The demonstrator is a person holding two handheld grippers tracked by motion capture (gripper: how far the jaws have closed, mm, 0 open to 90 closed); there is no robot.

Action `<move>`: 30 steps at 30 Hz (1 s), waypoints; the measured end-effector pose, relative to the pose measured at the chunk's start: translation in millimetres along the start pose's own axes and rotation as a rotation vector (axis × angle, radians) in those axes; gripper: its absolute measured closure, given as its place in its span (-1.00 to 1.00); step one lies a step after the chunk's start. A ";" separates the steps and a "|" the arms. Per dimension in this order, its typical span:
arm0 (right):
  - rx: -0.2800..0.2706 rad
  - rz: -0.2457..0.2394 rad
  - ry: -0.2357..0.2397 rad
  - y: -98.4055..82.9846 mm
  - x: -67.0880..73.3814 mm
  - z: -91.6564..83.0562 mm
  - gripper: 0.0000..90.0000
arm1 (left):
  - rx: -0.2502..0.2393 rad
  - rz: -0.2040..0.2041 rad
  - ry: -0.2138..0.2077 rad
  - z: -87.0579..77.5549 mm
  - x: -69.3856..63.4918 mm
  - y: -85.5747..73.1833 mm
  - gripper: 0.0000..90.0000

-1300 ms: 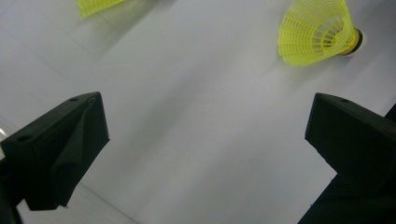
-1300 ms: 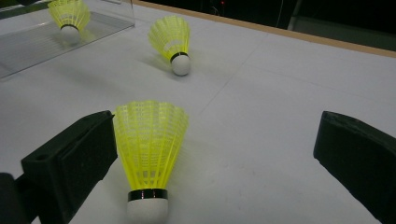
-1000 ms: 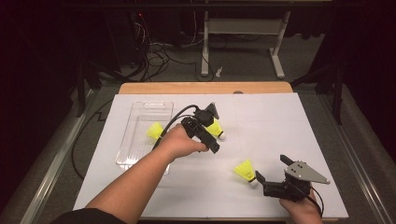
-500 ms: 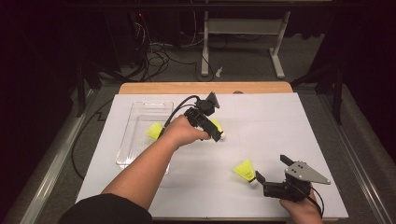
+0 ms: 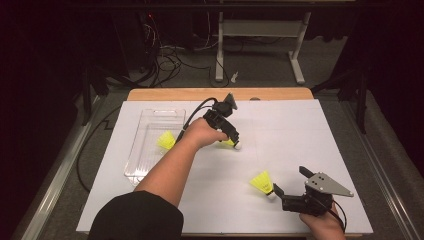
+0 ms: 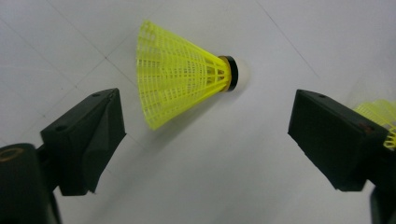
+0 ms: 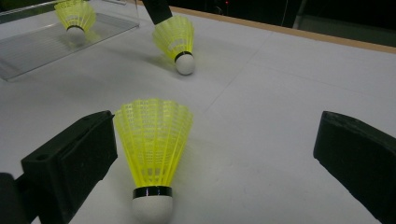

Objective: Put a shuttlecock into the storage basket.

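Three yellow shuttlecocks are in play. One lies on its side mid-table (image 5: 229,143) (image 6: 187,79). My left gripper (image 5: 234,141) (image 6: 205,135) hangs over it. Its jaws have just been closing, but they still stand wide, with the shuttlecock ahead between them and untouched. A second shuttlecock (image 5: 262,184) (image 7: 153,144) rests on its cork beside the left jaw of my right gripper (image 5: 280,192) (image 7: 215,154), which is open and not pressing it. The third (image 5: 166,141) (image 7: 74,16) sits in the clear tray (image 5: 145,160).
White paper (image 5: 300,130) covers the table, with a wooden edge (image 5: 220,94) at the far side. The tray stands at the left. In the left gripper view another yellow shuttlecock (image 6: 380,112) peeks out behind the right jaw. Cables and a desk frame lie on the floor beyond.
My left hand has slid a little farther across the table and lower, down over the middle shuttlecock. The right gripper has stayed where it was.
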State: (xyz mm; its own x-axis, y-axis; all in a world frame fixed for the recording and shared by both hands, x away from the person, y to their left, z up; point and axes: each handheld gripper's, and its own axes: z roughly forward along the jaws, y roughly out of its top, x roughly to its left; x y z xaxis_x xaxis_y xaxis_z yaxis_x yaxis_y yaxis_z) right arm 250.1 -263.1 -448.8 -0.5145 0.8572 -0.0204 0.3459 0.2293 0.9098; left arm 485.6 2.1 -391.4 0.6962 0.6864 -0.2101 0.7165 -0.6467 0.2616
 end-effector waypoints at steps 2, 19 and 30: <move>0.002 -0.003 0.003 -0.1 0.8 0.4 -1.00 | 0.007 -0.004 0.001 3.7 1.9 1.9 -0.65; 0.006 -0.007 0.009 -0.7 1.9 0.5 -1.00 | 0.028 -0.003 -0.032 12.0 6.0 -1.4 0.09; 0.008 -0.011 0.013 -0.8 2.2 1.0 -1.00 | 0.034 0.017 -0.002 14.7 6.3 -5.9 0.53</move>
State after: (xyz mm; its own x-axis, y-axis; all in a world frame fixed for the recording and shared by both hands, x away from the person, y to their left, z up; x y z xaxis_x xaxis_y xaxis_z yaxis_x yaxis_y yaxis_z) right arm 249.5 -261.0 -450.0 -0.5287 0.8485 -0.0244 0.3467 0.2421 0.9062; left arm 486.4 5.3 -408.1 0.7085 0.6743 -0.2080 0.7054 -0.6695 0.2327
